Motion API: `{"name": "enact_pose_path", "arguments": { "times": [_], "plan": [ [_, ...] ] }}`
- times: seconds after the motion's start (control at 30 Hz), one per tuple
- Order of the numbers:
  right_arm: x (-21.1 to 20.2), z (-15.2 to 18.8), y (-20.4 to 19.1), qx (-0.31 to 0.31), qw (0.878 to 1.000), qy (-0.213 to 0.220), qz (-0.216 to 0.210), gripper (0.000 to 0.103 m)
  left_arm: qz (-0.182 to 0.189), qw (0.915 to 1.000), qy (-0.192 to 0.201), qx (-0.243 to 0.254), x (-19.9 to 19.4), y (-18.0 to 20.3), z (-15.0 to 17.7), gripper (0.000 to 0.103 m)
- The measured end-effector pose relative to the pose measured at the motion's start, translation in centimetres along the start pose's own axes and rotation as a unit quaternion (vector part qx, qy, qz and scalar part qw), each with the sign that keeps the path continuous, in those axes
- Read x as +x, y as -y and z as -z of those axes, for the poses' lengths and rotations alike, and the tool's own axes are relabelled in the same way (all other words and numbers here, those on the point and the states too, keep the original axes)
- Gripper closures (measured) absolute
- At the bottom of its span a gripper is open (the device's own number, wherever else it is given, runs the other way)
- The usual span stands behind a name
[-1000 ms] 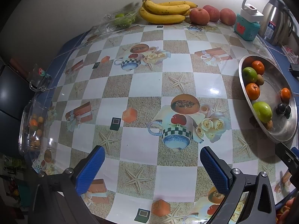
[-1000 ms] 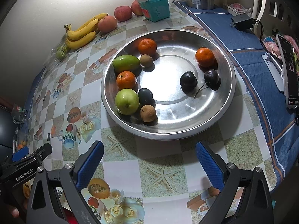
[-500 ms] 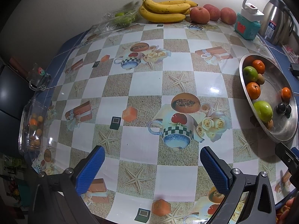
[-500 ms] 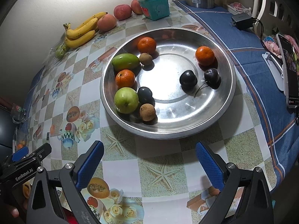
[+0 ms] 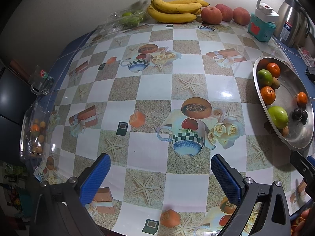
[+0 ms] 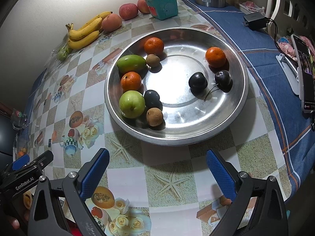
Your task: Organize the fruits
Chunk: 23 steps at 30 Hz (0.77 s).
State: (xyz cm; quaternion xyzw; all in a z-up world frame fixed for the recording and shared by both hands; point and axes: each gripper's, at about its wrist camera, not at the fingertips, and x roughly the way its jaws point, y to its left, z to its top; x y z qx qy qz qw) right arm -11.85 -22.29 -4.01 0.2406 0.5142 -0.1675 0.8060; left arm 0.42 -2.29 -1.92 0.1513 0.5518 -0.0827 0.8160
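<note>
Left tool: your left tool (image 5: 160, 174) hangs over the tabletop (image 5: 153, 86) with its blue pads spread wide and nothing between them.
Right tool: your right tool (image 6: 157, 170) is likewise spread apart and empty, held above the near edge of the tabletop.
Steel dish: the steel dish (image 6: 226, 122) sits just ahead of your right tool; from your left tool it lies off to the right.
Fruit on the dish, left side: a green mango (image 6: 131, 63), two mandarins (image 6: 154, 45), a green apple (image 6: 132, 104), a dark plum (image 6: 151, 98) touching that apple, and two small brown fruits (image 6: 154, 116).
Fruit on the dish, right side: a third mandarin (image 6: 215, 57) and two dark cherries (image 6: 197, 82) close together.
Nearest to your right tool: the brown fruit at the dish's front and the green apple beside it.
Back wall: a bunch of bananas (image 5: 175, 11) and three red apples (image 5: 211, 15) lie along the wall, well away from both tools.
Left edge: a clear container (image 5: 32, 129) holding small orange fruits stands at the tabletop's left edge, left of your left tool.
</note>
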Motion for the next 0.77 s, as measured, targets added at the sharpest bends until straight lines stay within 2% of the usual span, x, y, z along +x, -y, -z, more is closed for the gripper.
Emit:
{"name": "enact_pose_path", "arguments": {
  "times": [0.77],
  "plan": [
    [0.05, -0.07, 0.13, 0.001, 1.0, -0.003, 0.0, 0.004, -0.011, 0.9999, 0.005, -0.004, -0.26, -0.17, -0.04, 0.0]
  ]
}}
